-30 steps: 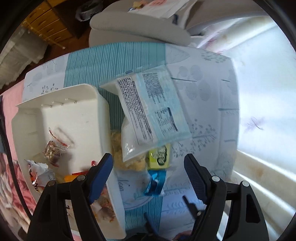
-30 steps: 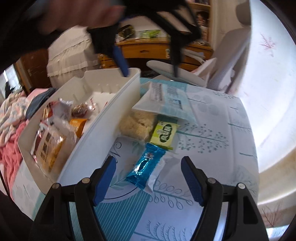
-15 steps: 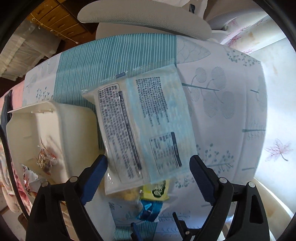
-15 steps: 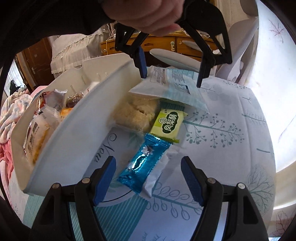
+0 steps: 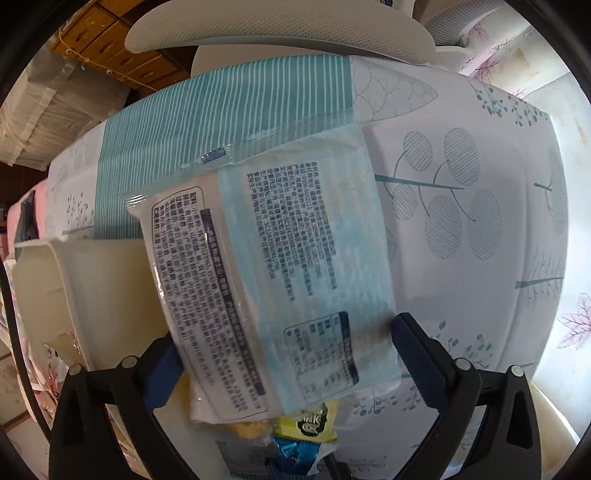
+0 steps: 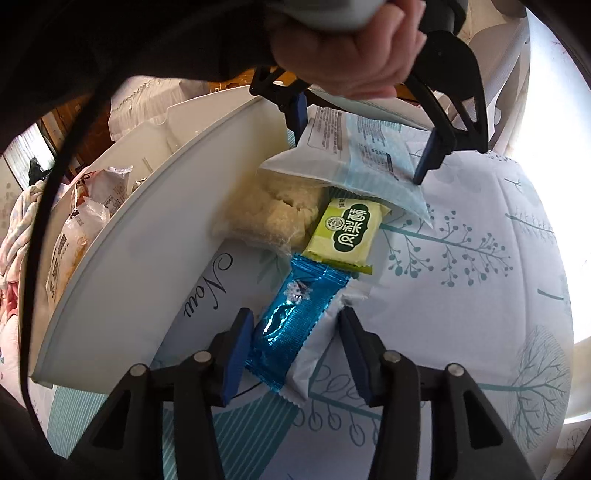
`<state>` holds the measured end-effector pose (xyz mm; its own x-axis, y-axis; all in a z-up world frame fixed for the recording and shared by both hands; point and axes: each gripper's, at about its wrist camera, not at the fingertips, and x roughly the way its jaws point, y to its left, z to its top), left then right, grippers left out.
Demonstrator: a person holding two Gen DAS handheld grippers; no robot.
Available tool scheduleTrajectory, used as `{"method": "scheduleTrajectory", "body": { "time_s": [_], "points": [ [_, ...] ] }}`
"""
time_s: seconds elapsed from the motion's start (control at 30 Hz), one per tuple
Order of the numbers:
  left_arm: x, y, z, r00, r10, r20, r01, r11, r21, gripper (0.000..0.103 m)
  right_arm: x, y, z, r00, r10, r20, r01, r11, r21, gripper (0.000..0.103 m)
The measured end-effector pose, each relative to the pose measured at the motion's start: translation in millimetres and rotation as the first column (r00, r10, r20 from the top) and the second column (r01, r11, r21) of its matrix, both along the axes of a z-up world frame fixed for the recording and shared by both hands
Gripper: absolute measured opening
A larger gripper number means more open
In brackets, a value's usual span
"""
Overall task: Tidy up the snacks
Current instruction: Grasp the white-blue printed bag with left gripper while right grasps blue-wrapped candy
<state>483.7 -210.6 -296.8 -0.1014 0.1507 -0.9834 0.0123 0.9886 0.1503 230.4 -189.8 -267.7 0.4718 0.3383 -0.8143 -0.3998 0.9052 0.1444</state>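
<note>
A large light-blue and white snack bag (image 5: 273,280) lies on the tablecloth beside the white bin (image 5: 92,295). My left gripper (image 5: 291,354) is open, its fingers on either side of the bag's near end; it also shows in the right wrist view (image 6: 360,144). A green-yellow snack pack (image 6: 345,234) and a blue foil pack (image 6: 291,328) lie nearer. My right gripper (image 6: 295,354) is open, its fingers straddling the blue foil pack and the white wrapper (image 6: 317,350) beside it. A clear bag of pale crackers (image 6: 273,214) lies under the large bag.
The white bin (image 6: 140,236) holds several wrapped snacks (image 6: 74,236) at its left. A grey chair (image 5: 280,26) stands beyond the table's far edge. Pink bedding (image 6: 11,236) lies to the left. The tablecloth (image 5: 461,229) to the right is bare.
My left gripper has moved forward and down over the large bag until its fingers flank it. My right gripper has advanced and narrowed around the blue foil pack.
</note>
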Motion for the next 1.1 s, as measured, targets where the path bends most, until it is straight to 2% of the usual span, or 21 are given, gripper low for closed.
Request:
{"method": "scheduleTrajectory", "body": {
  "time_s": [0.07, 0.2, 0.5, 0.7, 0.83, 0.97, 1.1],
  "points": [
    [2.6, -4.5, -5.8, 1.0, -0.007, -0.001, 0.007, 1.0, 0.015, 0.103, 0.3, -4.2, -0.2, 1.0, 0.002, -0.015, -0.001, 1.0, 0.014, 0.04],
    [8.3, -11.2, -13.4, 1.0, -0.013, 0.005, 0.013, 0.999, 0.032, 0.103, -1.8, -12.0, 0.1, 0.999, -0.007, -0.037, 0.007, 1.0, 0.012, 0.037],
    [6.3, -10.1, -12.5, 0.999, -0.023, 0.025, 0.023, 1.0, 0.01, 0.103, -18.4, -48.8, 5.3, 0.989, -0.095, -0.11, 0.101, 0.994, 0.048, 0.036],
    [-2.9, 5.4, -12.0, 0.998, 0.014, 0.054, -0.012, 0.999, -0.05, 0.101, -30.1, -72.8, 9.3, 0.978, -0.161, -0.131, 0.167, 0.986, 0.028, 0.036],
    [-7.9, 17.6, -12.2, 0.997, 0.045, 0.062, -0.039, 0.994, -0.1, 0.095, -36.9, -92.9, 15.1, 0.971, -0.194, -0.138, 0.201, 0.979, 0.035, 0.036],
    [-14.0, 22.1, -10.0, 0.996, 0.055, 0.074, -0.047, 0.994, -0.1, 0.092, -41.7, -105.3, 20.4, 0.967, -0.211, -0.141, 0.219, 0.975, 0.044, 0.036],
    [-20.6, 24.9, -9.4, 0.996, 0.069, 0.05, -0.064, 0.993, -0.095, 0.091, -40.2, -104.6, 26.2, 0.963, -0.227, -0.148, 0.236, 0.97, 0.05, 0.036]
  ]
}}
